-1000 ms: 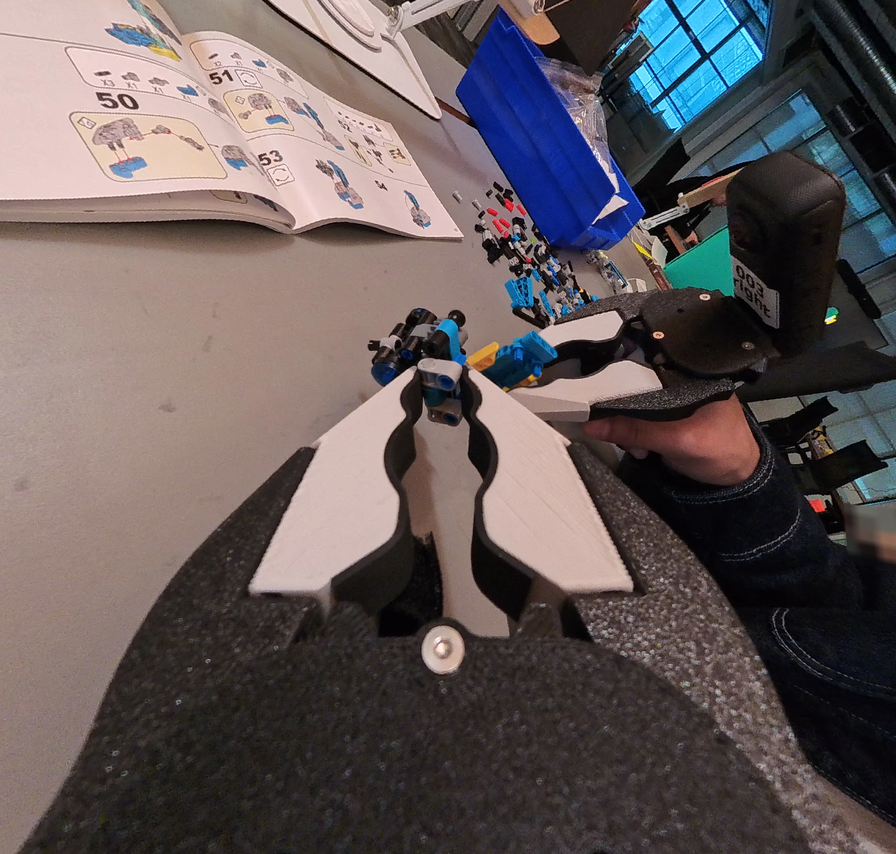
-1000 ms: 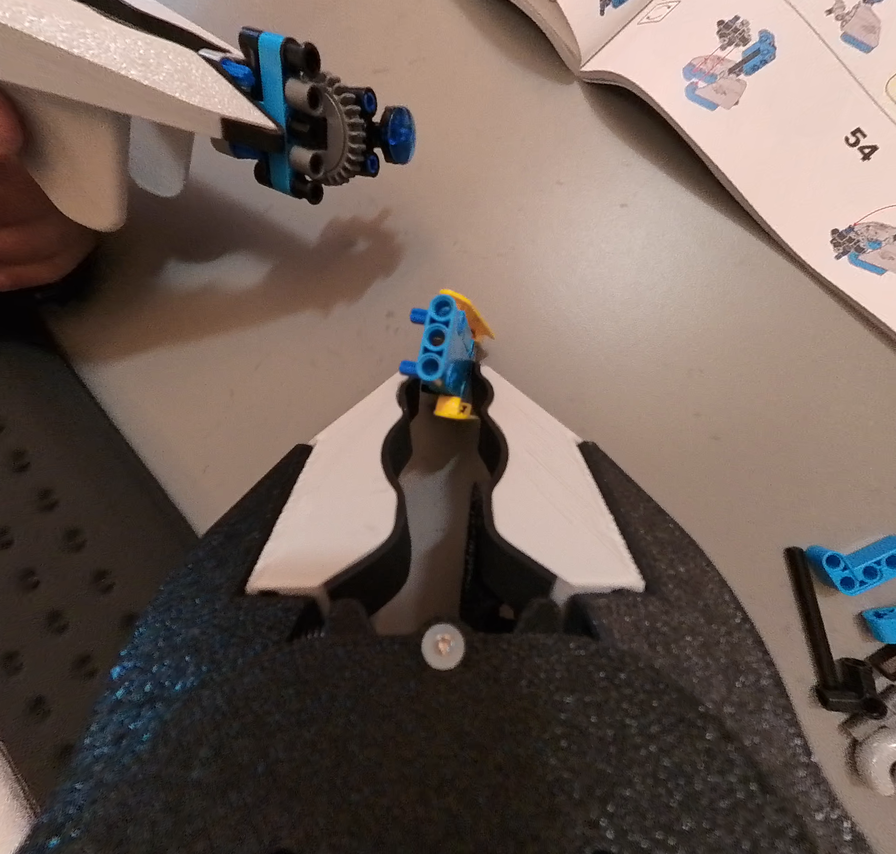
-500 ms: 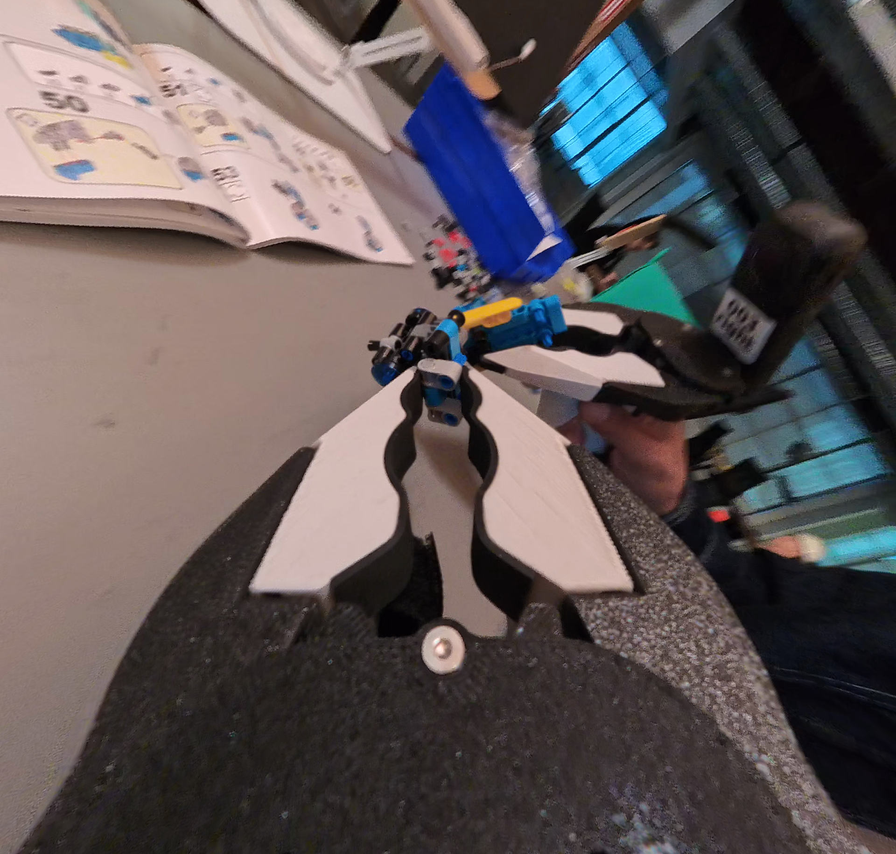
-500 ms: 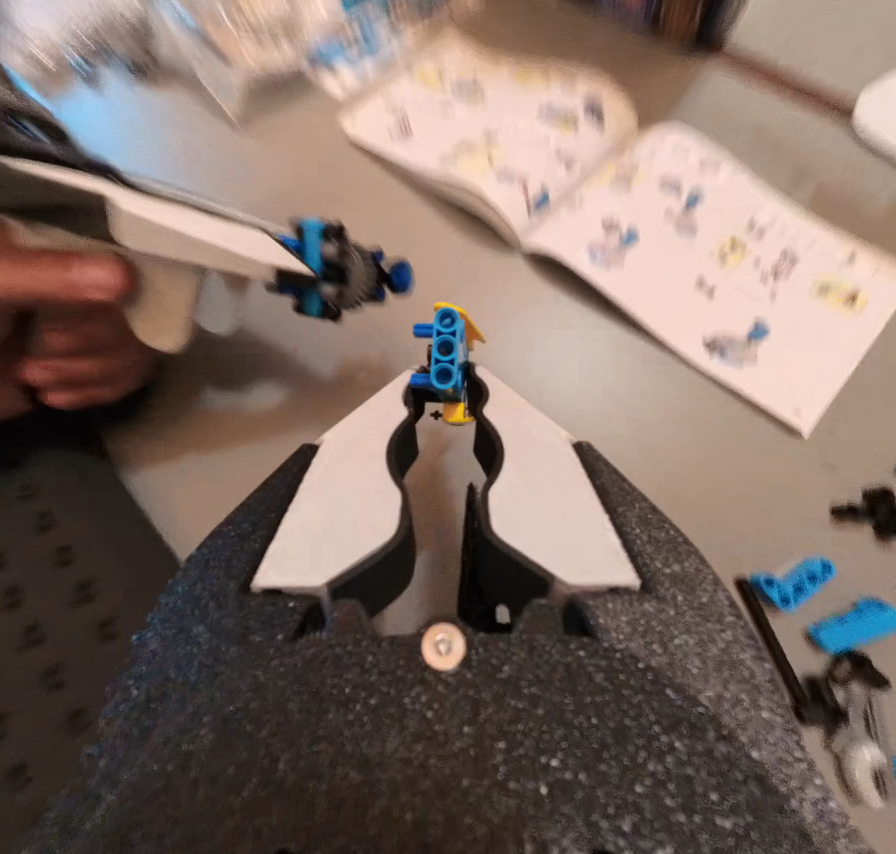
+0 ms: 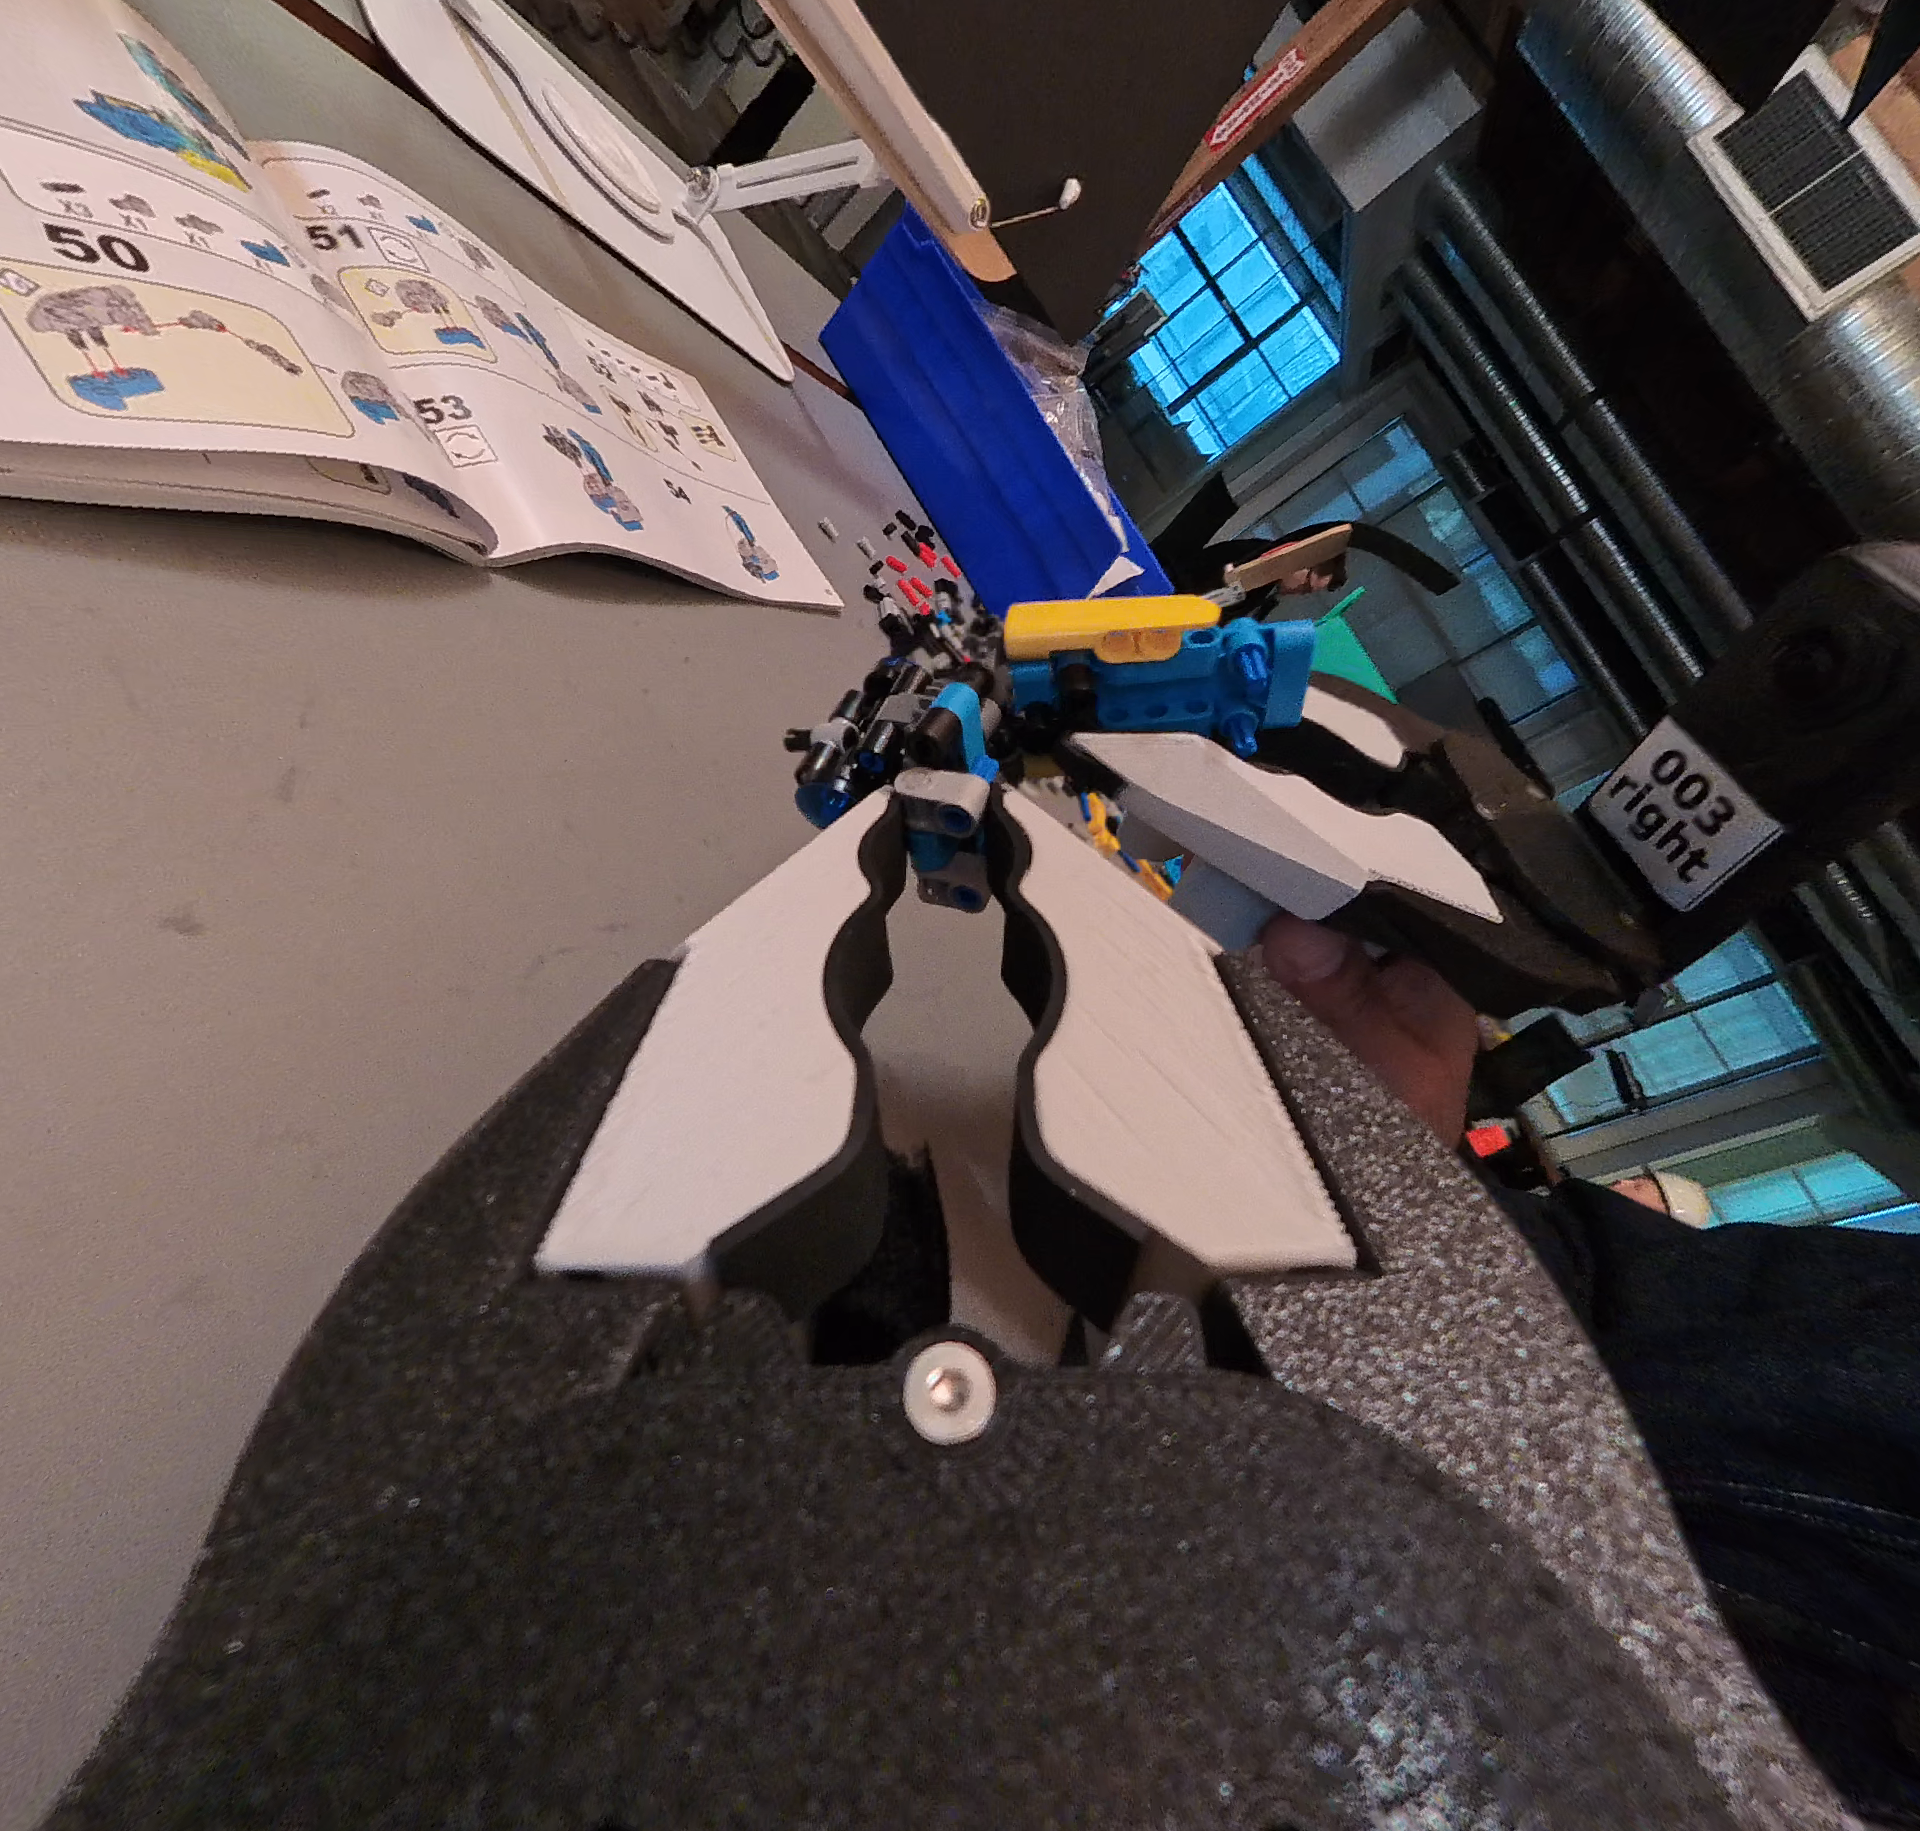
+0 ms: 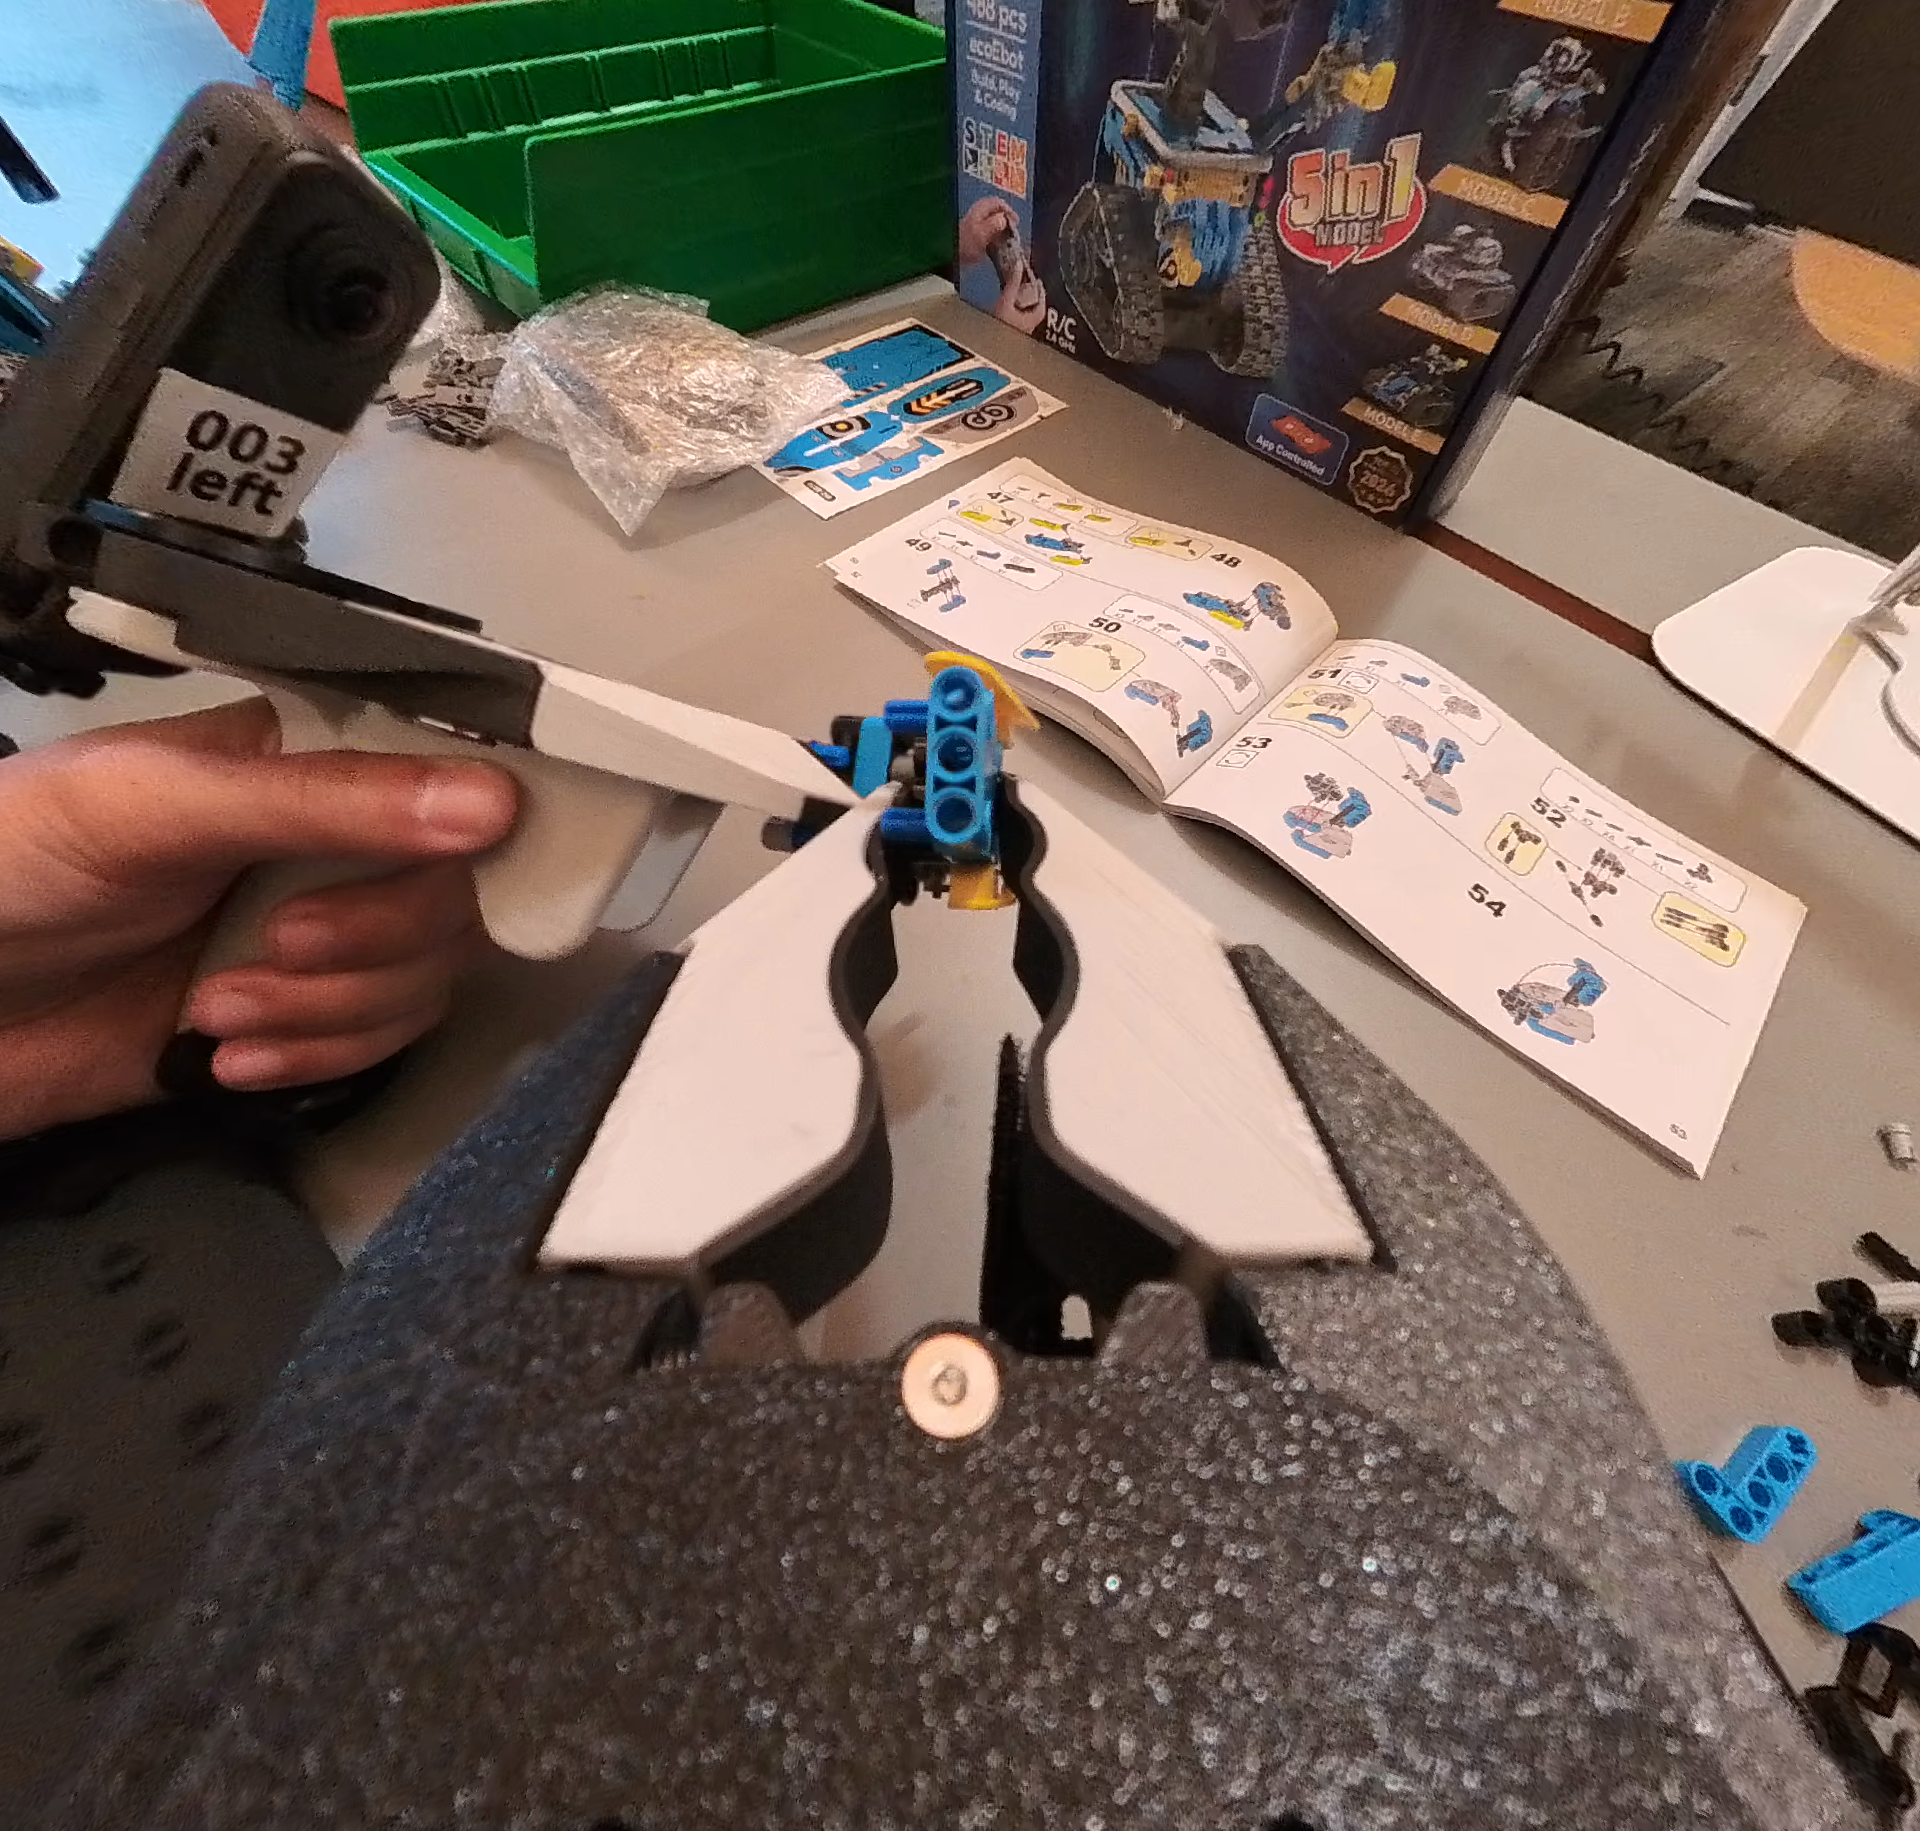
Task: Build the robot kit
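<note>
My left gripper point(image 5: 943, 831) is shut on a small gear assembly point(image 5: 883, 737) of blue, grey and black pieces, held above the grey table point(image 5: 312, 846). My right gripper point(image 6: 948, 851) is shut on a blue and yellow brick assembly point(image 6: 958, 763). In the left wrist view that assembly point(image 5: 1143, 675) comes in from the right and meets the gear assembly tip to tip. In the right wrist view the left gripper's white finger point(image 6: 644, 737) reaches in from the left, and the gear assembly is mostly hidden behind the blue piece.
An open instruction booklet point(image 6: 1351, 825) lies on the table beyond the grippers. A green bin point(image 6: 665, 140), a toy box point(image 6: 1299, 171), a plastic bag point(image 6: 644, 389) and a sticker sheet point(image 6: 904, 410) stand farther back. Loose pieces point(image 6: 1756, 1490) lie at the right. A blue bin point(image 5: 966, 431) is nearby. The tips of both grippers are at nearly the same place.
Both grippers have risen and closed in on each other. The two assemblies were apart a second ago and now meet. The right wrist view has tilted up towards the back of the table.
</note>
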Demonstrator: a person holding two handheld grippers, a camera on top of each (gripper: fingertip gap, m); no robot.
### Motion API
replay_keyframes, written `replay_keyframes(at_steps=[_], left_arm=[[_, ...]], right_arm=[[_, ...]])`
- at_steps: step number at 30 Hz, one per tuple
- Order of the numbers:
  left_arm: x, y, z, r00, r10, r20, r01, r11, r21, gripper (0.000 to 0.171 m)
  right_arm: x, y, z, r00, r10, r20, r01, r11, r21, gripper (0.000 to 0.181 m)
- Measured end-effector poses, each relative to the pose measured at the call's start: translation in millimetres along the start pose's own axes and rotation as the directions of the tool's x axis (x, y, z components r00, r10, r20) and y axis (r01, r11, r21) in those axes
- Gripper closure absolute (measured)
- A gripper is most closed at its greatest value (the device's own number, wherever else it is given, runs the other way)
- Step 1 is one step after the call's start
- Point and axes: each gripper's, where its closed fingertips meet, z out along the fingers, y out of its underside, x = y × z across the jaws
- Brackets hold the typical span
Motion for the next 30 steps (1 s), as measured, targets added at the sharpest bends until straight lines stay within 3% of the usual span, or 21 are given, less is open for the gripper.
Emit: replay_keyframes(at_steps=[8,13,19,25,30], left_arm=[[-3,0,-1,0.998,0.046,0.043,-0.046,0.999,-0.004,0.157],[-6,0,-1,1.000,-0.011,0.029,0.011,1.000,0.004,0.157],[-3,-1,-1,0.999,-0.042,-0.010,0.042,0.999,0.006,0.157],[0,3,1,0.999,-0.030,-0.017,0.030,0.999,-0.016,0.157],[-1,1,0,1.000,-0.002,0.003,0.002,1.000,0.002,0.158]], right_arm=[[-2,2,2,0.997,0.053,0.058,-0.054,0.998,0.016,0.164],[-21,-3,0,0.971,0.097,0.216,-0.112,0.992,0.054,0.147],[-19,-1,1,0.975,0.057,0.217,-0.071,0.996,0.057,0.142],[-8,2,-1,0.947,0.176,0.269,-0.193,0.981,0.037,0.156],[-7,3,0,0.975,0.116,0.191,-0.127,0.991,0.047,0.160]])
